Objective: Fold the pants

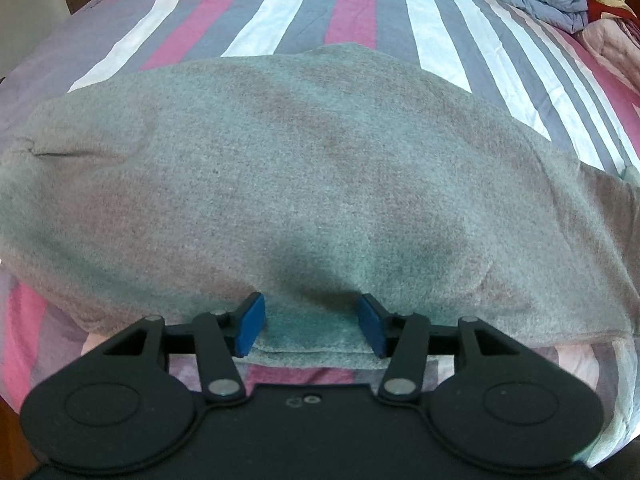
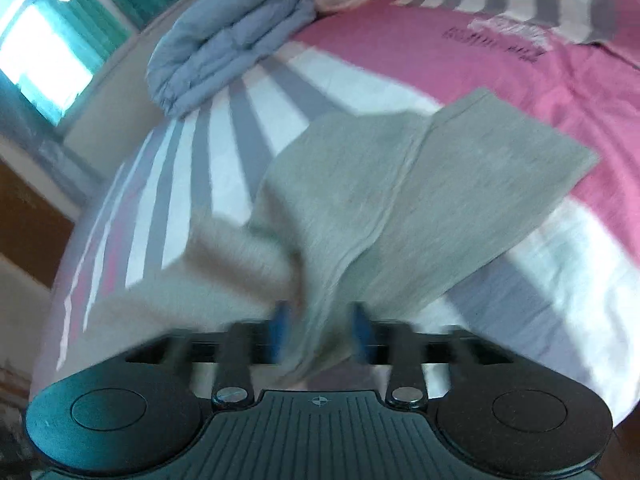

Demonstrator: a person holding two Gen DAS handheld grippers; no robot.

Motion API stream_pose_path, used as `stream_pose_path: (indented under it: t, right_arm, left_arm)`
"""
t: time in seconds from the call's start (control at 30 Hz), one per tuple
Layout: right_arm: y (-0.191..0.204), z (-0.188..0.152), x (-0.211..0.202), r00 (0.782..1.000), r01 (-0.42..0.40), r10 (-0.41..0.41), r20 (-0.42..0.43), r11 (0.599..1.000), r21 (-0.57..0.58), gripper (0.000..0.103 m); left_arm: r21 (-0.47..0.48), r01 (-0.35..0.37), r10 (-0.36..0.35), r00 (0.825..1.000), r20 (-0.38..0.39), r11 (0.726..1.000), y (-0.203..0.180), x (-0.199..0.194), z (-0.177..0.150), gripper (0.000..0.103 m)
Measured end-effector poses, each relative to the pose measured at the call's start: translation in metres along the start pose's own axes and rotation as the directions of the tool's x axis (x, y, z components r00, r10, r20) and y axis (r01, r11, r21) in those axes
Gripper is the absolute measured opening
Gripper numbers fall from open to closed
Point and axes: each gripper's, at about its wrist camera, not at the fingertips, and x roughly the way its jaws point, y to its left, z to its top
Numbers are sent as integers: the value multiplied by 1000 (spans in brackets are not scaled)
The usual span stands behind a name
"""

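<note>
- Grey sweatpants (image 1: pixel 304 168) lie spread across a striped bedsheet (image 1: pixel 348 12), filling most of the left wrist view as one wide, smooth fleecy layer.
- Their near edge, two layers thick, reaches in between the blue pads of the left gripper (image 1: pixel 311 324).
- The left gripper's jaws stand spread; its left pad (image 1: pixel 251 325) and right pad (image 1: pixel 373 326) sit either side of the hem with bare cloth between them, so the fabric is not squeezed.
- Under that near edge, pink and grey stripes of the sheet show just in front of the gripper body.
- In the right wrist view, which is blurred, the sweatpants (image 2: pixel 400 200) appear as a lifted band of grey cloth running from the right gripper (image 2: pixel 320 330) up and away to a squared hem end at the upper right.
- A long seam runs down the middle of this band towards the gripper.
- The cloth bunches into a narrow fold between the right gripper's blue pads (image 2: pixel 280 326), which press in on it from both sides, pinching it.
- A paler grey part of the garment hangs to the left of the pinched fold.
- Beneath it, the sheet shows grey and white stripes on the left and a broad pink area on the right.
- A folded blue quilt (image 2: pixel 224 44) rests on the bed well beyond the sweatpants, also seen at the top right of the left wrist view.
- A window (image 2: pixel 44 60) glows at the upper left of the right wrist view.
</note>
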Motion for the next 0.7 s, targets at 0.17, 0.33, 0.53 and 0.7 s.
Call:
stream_pose_path:
  t: [0.17,0.33,0.53,0.7]
  right_arm:
    - [-25,35,20,998,56,-57,2,995,86,62]
    - [-39,63,38,997,59,-65,31,987,146,62]
    - [-44,85,66,999,44,-44,-5,978,204,13]
    - [-56,91,77,1000,1,1,-8,964,265,14]
  left_arm:
    - [0,-7,7,1000,2,1000,-1,0,0,44]
    - [-1,-13,13,1000,-1,1000,-3,1,1,46]
    - [7,-27,27,1000,5,1000,-6,2,2,48]
    - [4,-25,25,1000,2,1000,-4,1,1,48]
